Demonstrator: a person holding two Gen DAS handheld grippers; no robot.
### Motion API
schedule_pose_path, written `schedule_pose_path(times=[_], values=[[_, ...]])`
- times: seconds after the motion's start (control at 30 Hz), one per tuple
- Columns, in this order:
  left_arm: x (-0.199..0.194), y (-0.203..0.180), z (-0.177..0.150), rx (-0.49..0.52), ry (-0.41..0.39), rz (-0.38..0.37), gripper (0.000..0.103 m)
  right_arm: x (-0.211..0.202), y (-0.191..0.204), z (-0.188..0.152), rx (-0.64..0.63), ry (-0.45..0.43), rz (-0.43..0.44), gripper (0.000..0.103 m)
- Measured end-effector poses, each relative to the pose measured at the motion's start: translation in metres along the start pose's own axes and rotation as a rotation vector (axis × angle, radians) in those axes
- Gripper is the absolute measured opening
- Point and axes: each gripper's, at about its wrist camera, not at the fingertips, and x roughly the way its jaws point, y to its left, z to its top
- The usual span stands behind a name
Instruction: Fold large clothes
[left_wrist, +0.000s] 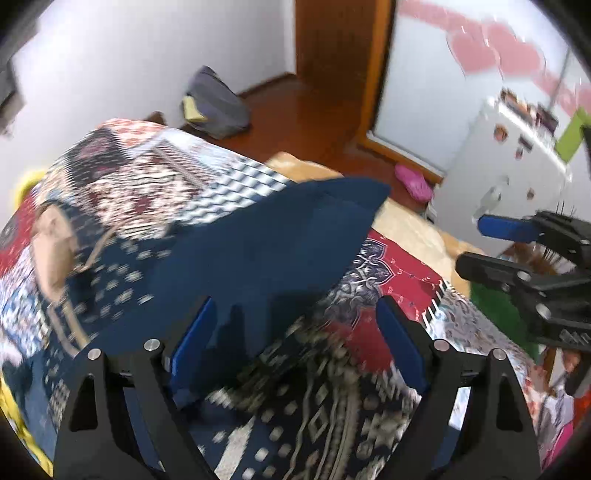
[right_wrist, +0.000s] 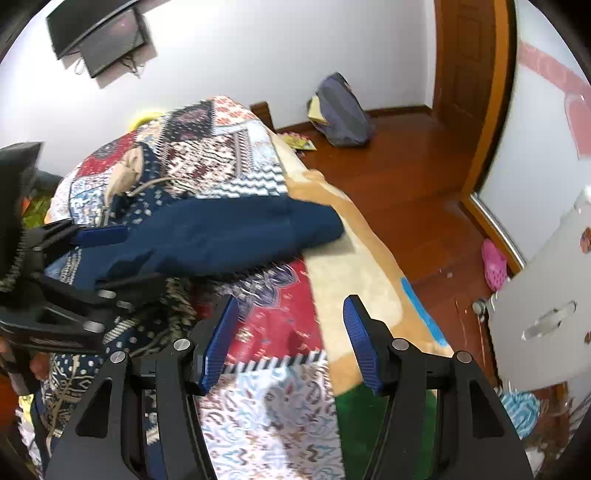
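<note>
On the patchwork bedspread (right_wrist: 236, 155) lies the dark blue garment (right_wrist: 221, 236), its folded part reaching toward the tan blanket (right_wrist: 354, 258) at the bed's edge. The left gripper (left_wrist: 295, 332) hangs over it, its 2 fingers wide apart, nothing between. The right gripper (right_wrist: 288, 339) stands parted too, empty, above the bedspread.

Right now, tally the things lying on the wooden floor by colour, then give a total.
Grey: 1, a bag by the wall.
Pink: 1, a slipper near the white cabinet.
Yellow: 1, a printed paper beside the bed.
Total: 3
</note>
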Motion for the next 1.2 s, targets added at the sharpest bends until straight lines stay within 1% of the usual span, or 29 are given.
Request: schedule_pose_path(times=[0.1, 0.13, 0.23, 0.33, 0.37, 0.4, 0.47, 0.5, 0.57, 0.6, 0.67, 0.73, 0.83, 0.87, 0.93, 1.03, 1.13, 1.2], values=[[0.030, -0.014, 0.010, 0.029, 0.016, 0.082, 0.086, 0.006, -0.007, -0.005, 0.016, 0.016, 0.005, 0.055], [0.038, -0.016, 0.013, 0.031, 0.024, 0.086, 0.084, 0.007, -0.009, -0.007, 0.019, 0.020, 0.008, 0.055], [0.062, -0.023, 0.022, 0.029, 0.055, 0.049, 0.075, 0.009, -0.017, -0.013, 0.031, 0.027, 0.016, 0.055], [0.074, -0.029, 0.027, 0.052, 0.046, 0.055, 0.060, 0.014, -0.020, -0.015, 0.048, 0.041, 0.028, 0.055], [0.076, -0.030, 0.029, 0.053, 0.034, 0.059, 0.048, 0.015, -0.020, -0.016, 0.047, 0.046, 0.027, 0.055], [0.075, -0.030, 0.031, 0.047, 0.020, 0.059, 0.027, 0.015, -0.020, -0.016, 0.042, 0.046, 0.025, 0.055], [0.075, -0.026, 0.034, 0.028, 0.010, 0.078, 0.005, 0.014, -0.017, -0.017, 0.027, 0.044, 0.016, 0.055], [0.068, -0.022, 0.035, 0.004, -0.015, 0.090, 0.005, 0.014, -0.015, -0.017, 0.020, 0.044, 0.013, 0.055], [0.047, -0.013, 0.036, -0.031, -0.075, 0.075, 0.004, 0.012, -0.012, -0.016, 0.008, 0.040, 0.017, 0.055], [0.031, -0.005, 0.036, -0.049, -0.116, 0.087, 0.004, 0.010, -0.010, -0.016, 0.003, 0.036, 0.018, 0.055], [0.002, 0.010, 0.036, -0.075, -0.179, 0.085, 0.004, 0.008, -0.005, -0.014, -0.009, 0.030, 0.019, 0.055], [-0.035, 0.033, 0.032, -0.115, -0.240, 0.092, 0.004, 0.007, 0.001, -0.010, -0.016, 0.026, 0.025, 0.055], [-0.081, 0.070, 0.018, -0.167, -0.302, 0.123, 0.004, 0.004, 0.013, -0.005, -0.034, 0.014, 0.047, 0.055], [-0.092, 0.080, 0.014, -0.184, -0.315, 0.131, 0.004, 0.003, 0.017, -0.002, -0.043, 0.010, 0.053, 0.055], [-0.120, 0.109, -0.004, -0.231, -0.340, 0.151, 0.004, 0.002, 0.030, 0.005, -0.067, -0.001, 0.064, 0.055], [-0.144, 0.145, -0.034, -0.287, -0.347, 0.203, 0.004, 0.006, 0.053, 0.019, -0.108, -0.007, 0.093, 0.055], [-0.152, 0.173, -0.068, -0.347, -0.326, 0.238, 0.004, 0.020, 0.079, 0.030, -0.142, 0.015, 0.123, 0.055], [-0.150, 0.194, -0.097, -0.410, -0.292, 0.250, 0.004, 0.034, 0.095, 0.036, -0.163, 0.044, 0.139, 0.055]])
